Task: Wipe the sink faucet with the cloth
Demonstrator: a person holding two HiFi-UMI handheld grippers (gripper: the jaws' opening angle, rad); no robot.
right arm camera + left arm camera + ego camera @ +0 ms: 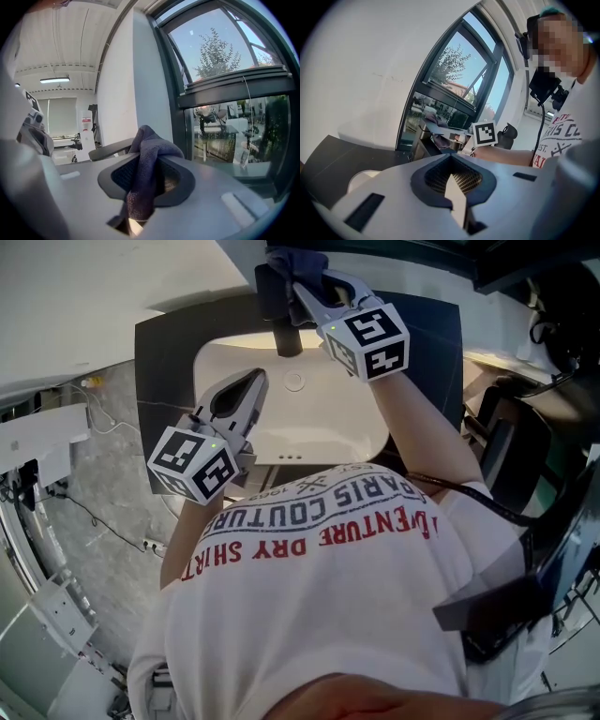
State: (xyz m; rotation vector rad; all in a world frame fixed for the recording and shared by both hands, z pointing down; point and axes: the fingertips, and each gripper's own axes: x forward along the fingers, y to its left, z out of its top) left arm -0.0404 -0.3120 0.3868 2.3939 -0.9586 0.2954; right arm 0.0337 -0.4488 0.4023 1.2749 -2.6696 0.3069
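Note:
A black faucet stands at the far rim of the white sink basin. My right gripper is over the faucet's top, shut on a dark purple-blue cloth. In the right gripper view the cloth bunches out from between the jaws and hides the faucet. My left gripper hovers over the basin's left half, shut with nothing in it. The left gripper view looks past its closed tips to the cloth and the right gripper's marker cube.
A dark countertop surrounds the basin, with a white wall to the left and a window frame behind the faucet. A black chair stands at the right. Cables lie on the grey floor at the left.

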